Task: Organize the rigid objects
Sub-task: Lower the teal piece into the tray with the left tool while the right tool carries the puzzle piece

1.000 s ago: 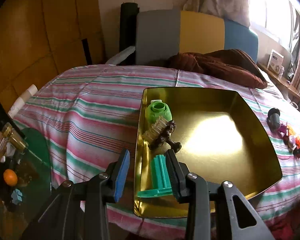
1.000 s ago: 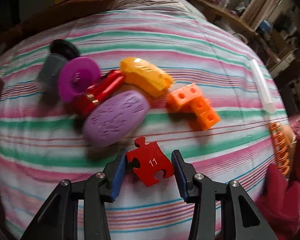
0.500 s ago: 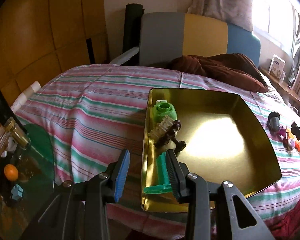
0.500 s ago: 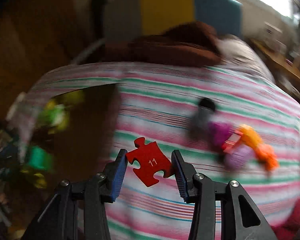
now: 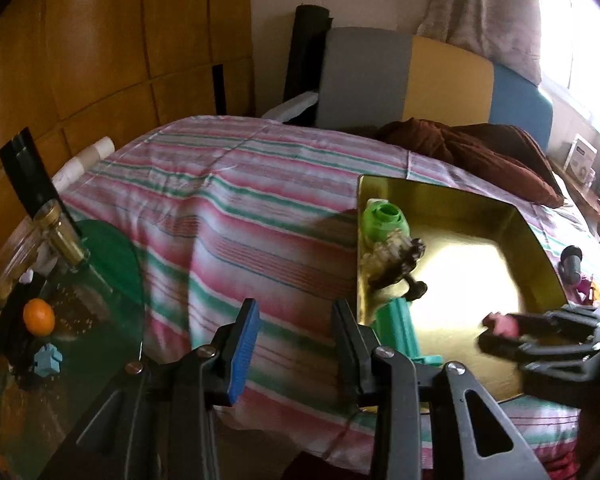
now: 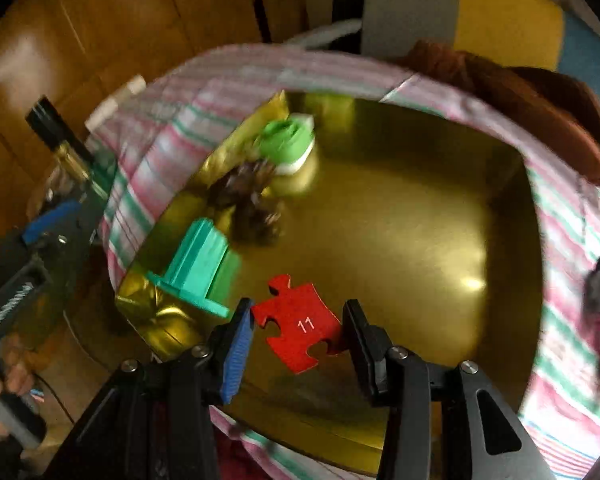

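My right gripper (image 6: 298, 326) is shut on a red puzzle piece (image 6: 300, 322) marked 11 and holds it above the front of the gold tray (image 6: 420, 240); the gripper also shows in the left wrist view (image 5: 500, 334) over the tray (image 5: 460, 208). In the tray lie a green round object (image 6: 290, 144), a dark brown toy (image 6: 252, 200) and a teal plastic piece (image 6: 196, 266). My left gripper (image 5: 296, 334) is open and empty, above the striped cloth just left of the tray. It appears at the left edge of the right wrist view (image 6: 40, 240).
Loose objects, a dark cylinder (image 5: 571, 262) among them, lie on the striped cloth (image 5: 240, 216) right of the tray. A brown cloth heap (image 5: 468, 148) lies behind the tray. A glass side table (image 5: 60, 300) with a bottle and an orange stands at left.
My right gripper has carried the red puzzle piece from the loose pile leftward to above the tray. My left gripper has shifted left, off the tray's edge.
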`<action>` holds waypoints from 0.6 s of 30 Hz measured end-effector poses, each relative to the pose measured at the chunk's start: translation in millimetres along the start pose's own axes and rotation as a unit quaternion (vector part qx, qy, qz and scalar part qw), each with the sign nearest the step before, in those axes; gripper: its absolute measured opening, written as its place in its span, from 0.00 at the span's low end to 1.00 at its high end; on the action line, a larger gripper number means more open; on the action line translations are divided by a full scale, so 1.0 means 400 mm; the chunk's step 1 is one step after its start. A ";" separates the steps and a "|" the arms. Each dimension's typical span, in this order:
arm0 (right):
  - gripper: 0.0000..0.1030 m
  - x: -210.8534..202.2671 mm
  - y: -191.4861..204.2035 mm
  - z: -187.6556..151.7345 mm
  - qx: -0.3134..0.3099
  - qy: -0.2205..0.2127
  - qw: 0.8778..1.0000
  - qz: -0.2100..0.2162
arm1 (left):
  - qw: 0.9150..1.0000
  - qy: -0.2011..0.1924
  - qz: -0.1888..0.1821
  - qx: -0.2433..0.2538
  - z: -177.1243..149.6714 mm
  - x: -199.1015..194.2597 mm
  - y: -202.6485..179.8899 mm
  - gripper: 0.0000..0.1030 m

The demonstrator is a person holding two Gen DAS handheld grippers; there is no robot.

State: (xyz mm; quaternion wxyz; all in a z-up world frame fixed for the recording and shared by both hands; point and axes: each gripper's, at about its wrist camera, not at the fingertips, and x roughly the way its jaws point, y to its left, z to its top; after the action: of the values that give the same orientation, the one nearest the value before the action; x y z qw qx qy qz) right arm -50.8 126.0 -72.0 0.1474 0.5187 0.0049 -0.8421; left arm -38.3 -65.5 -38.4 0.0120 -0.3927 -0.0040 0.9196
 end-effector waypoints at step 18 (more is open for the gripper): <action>0.60 0.083 0.027 -0.032 0.029 0.018 0.999 0.025 | 1.000 0.004 -0.004 0.003 -0.020 -0.007 -0.013 0.36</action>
State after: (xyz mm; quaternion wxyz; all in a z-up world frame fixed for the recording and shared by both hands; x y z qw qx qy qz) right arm -50.9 109.7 -105.2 0.1532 0.5375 -0.0298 -0.8287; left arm -30.3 -60.4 -41.7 0.0165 -0.3961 -0.0024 0.9180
